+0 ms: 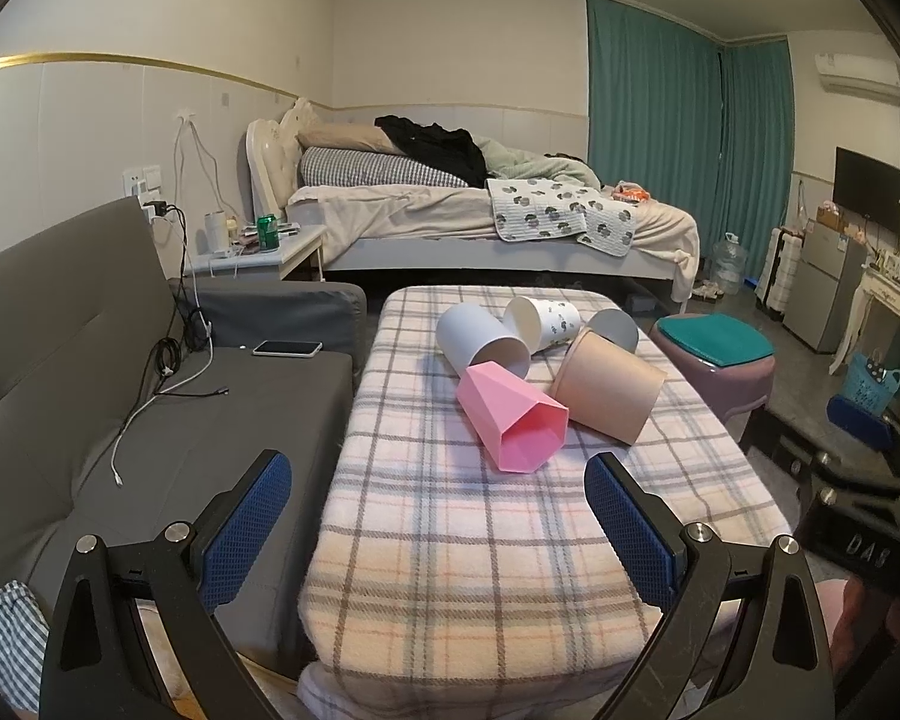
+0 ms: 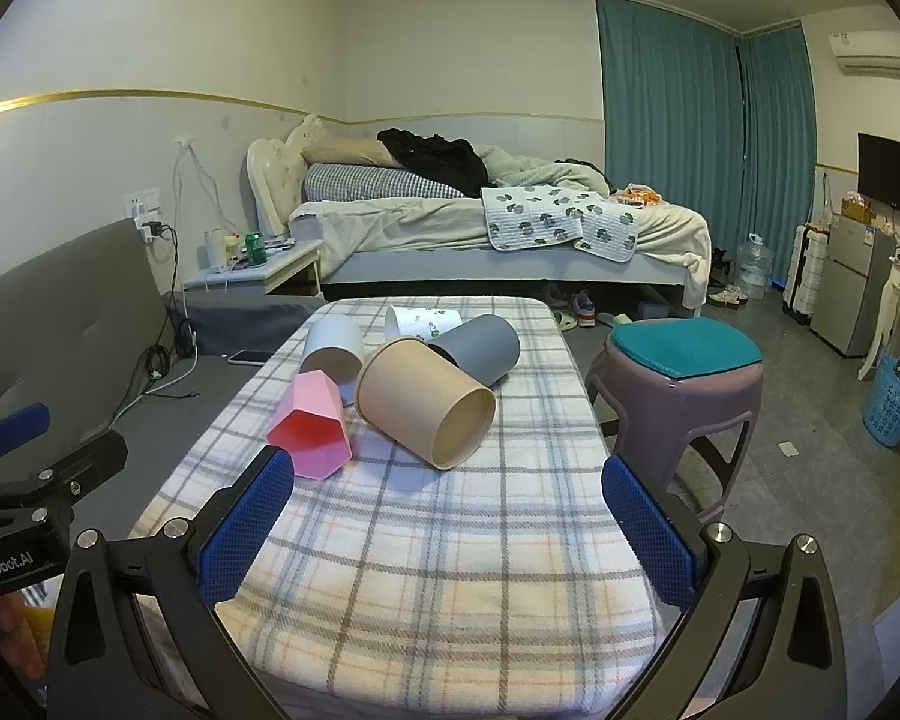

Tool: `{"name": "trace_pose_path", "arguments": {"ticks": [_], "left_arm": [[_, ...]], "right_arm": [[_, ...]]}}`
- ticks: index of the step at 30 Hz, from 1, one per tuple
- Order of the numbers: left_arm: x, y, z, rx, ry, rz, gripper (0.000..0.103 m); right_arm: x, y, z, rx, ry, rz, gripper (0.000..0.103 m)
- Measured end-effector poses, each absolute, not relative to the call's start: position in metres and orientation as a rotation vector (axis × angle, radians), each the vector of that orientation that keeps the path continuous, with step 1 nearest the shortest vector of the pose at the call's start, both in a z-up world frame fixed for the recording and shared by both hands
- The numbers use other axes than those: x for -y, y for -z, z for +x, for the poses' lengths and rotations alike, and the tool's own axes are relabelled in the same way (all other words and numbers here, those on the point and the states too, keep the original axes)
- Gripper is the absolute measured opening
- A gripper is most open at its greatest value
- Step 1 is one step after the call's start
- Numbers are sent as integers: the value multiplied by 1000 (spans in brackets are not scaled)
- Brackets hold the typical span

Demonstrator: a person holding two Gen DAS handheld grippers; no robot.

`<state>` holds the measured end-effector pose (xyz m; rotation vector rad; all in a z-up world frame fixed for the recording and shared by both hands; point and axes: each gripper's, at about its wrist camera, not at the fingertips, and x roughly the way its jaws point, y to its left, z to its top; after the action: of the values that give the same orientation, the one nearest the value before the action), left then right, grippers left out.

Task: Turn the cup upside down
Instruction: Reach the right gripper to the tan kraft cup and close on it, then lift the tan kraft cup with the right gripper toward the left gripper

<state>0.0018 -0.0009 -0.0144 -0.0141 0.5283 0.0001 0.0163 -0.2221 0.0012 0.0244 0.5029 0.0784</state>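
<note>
Several cups lie on their sides in a cluster on a plaid-covered table (image 1: 450, 540) (image 2: 426, 540): a pink faceted cup (image 1: 510, 420) (image 2: 312, 426), a tan cup (image 1: 609, 387) (image 2: 426, 399), a pale blue cup (image 1: 480, 339) (image 2: 333, 348), a white patterned cup (image 1: 543, 315) (image 2: 423, 319) and a grey cup (image 1: 615, 327) (image 2: 480, 348). My left gripper (image 1: 438, 480) is open and empty, short of the pink cup. My right gripper (image 2: 447, 480) is open and empty, just short of the tan cup; its left pad is near the pink cup.
A grey sofa (image 1: 120, 390) with a phone (image 1: 287, 348) and cables lies left of the table. A purple stool (image 2: 678, 384) with a teal cushion stands to the right. A bed (image 1: 480, 222) is behind. The left gripper's body shows at the left in the right wrist view (image 2: 30, 480).
</note>
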Motion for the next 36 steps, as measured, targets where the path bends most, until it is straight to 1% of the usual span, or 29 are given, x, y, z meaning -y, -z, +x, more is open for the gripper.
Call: {"name": "trace_pose_path", "arguments": {"ticks": [4, 7, 12, 14, 17, 19, 27, 28, 29, 30, 31, 36], "left_arm": [[-1, 9, 15, -561, -15, -42, 101], [0, 9, 29, -582, -23, -49, 101], [-7, 15, 59, -613, -70, -67, 101], [-9, 19, 73, -630, -89, -92, 101], [-15, 25, 90, -628, -93, -121, 101], [-16, 29, 101, -633, -92, -127, 101], [-18, 43, 130, -653, -84, -101, 101], [-19, 44, 131, -659, -82, -104, 101], [-19, 46, 131, -667, -78, -106, 101], [-20, 47, 131, -675, -74, -106, 101], [-19, 47, 131, -679, -74, -106, 101], [-14, 34, 120, -659, -67, -119, 101]], "right_arm": [[229, -4, 37, -527, -123, 36, 103], [232, 2, 69, -590, -175, 17, 103], [224, 9, 130, -676, -293, -99, 103], [218, 12, 146, -682, -341, -163, 103], [204, 25, 172, -701, -380, -309, 103], [198, 34, 183, -712, -390, -356, 103], [197, 70, 223, -814, -416, -354, 103], [198, 72, 224, -831, -432, -348, 101], [197, 75, 224, -849, -449, -344, 97], [197, 77, 224, -866, -461, -341, 87], [196, 80, 223, -889, -473, -340, 84], [199, 71, 200, -878, -417, -328, 84]]}}
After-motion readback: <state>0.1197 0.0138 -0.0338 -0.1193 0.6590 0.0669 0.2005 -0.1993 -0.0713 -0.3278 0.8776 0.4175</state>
